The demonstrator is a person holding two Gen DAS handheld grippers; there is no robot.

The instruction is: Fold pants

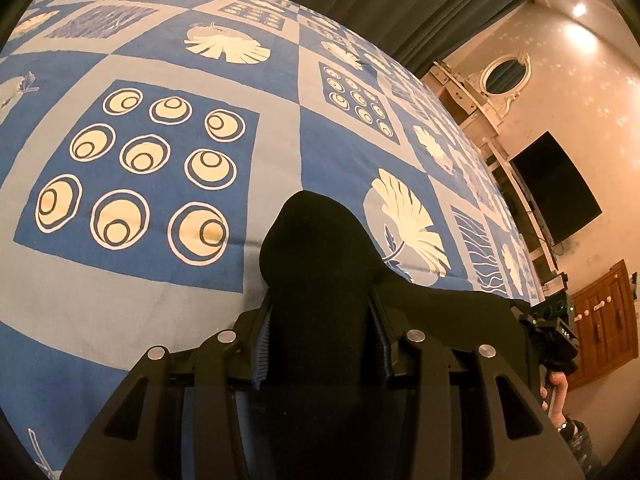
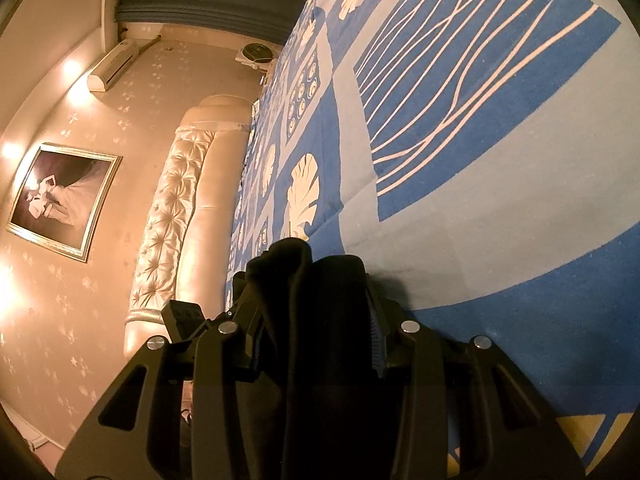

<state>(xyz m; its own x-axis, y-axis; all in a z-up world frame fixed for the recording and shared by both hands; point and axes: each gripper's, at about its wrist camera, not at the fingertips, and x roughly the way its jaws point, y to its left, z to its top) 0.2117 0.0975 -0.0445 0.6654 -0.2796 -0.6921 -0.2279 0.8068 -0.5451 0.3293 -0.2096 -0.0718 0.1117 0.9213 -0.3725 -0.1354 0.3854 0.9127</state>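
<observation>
Black pants (image 1: 320, 264) bunch in both your closed grippers, left (image 1: 320, 320) and right (image 2: 316, 320), above the bed (image 1: 160, 300); uneven pulling could slip cloth free or skew the fold.

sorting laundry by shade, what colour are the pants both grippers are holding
Plain black pants, no visible pattern; shown best in the left wrist view against the blue bedspread.

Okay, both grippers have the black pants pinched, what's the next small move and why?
Probably lower both ends toward the bedspread together. The left gripper and right gripper are each shut on bunched black pants, held above the bed, so nothing lies flat enough to crease yet.
</observation>
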